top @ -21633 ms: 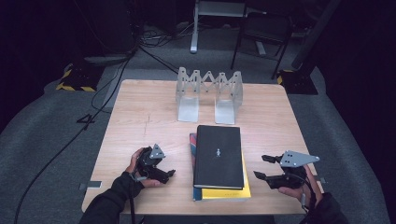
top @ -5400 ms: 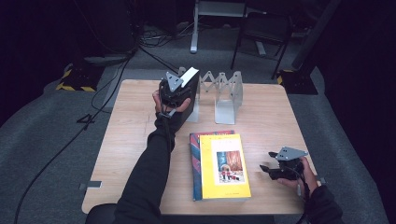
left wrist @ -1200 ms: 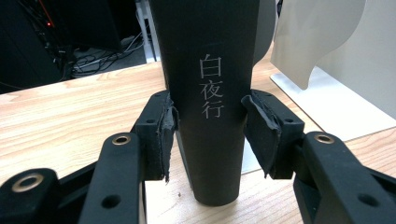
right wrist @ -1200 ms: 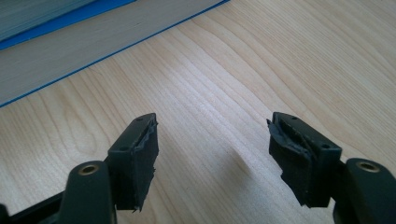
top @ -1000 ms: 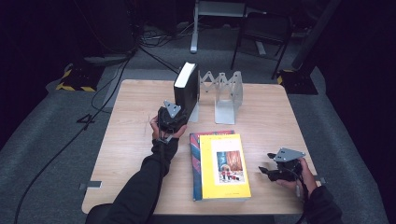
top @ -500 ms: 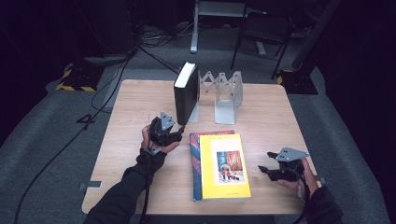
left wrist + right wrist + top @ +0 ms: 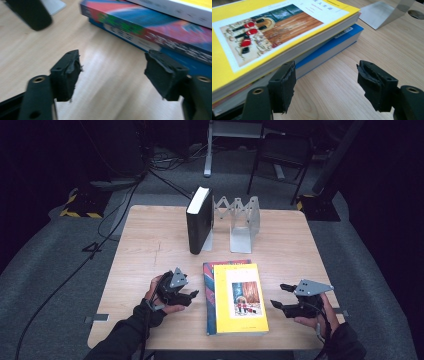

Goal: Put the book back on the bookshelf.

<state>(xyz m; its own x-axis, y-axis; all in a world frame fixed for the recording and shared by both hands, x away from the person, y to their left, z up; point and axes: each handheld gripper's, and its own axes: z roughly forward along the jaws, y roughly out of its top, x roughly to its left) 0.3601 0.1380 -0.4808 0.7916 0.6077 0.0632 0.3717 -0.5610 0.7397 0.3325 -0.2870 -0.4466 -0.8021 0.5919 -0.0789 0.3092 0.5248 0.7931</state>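
the yellow book (image 7: 242, 296), stacked on another book (image 7: 210, 292) between the spread, empty left gripper (image 7: 186, 296) and right gripper (image 7: 280, 301), is judged stiff, fairly heavy, best pinched at its long edges.

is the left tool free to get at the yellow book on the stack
Probably yes. The left tool sits open beside the stack with bare table between, and nothing lies on the yellow book. The right tool waits on the far side.
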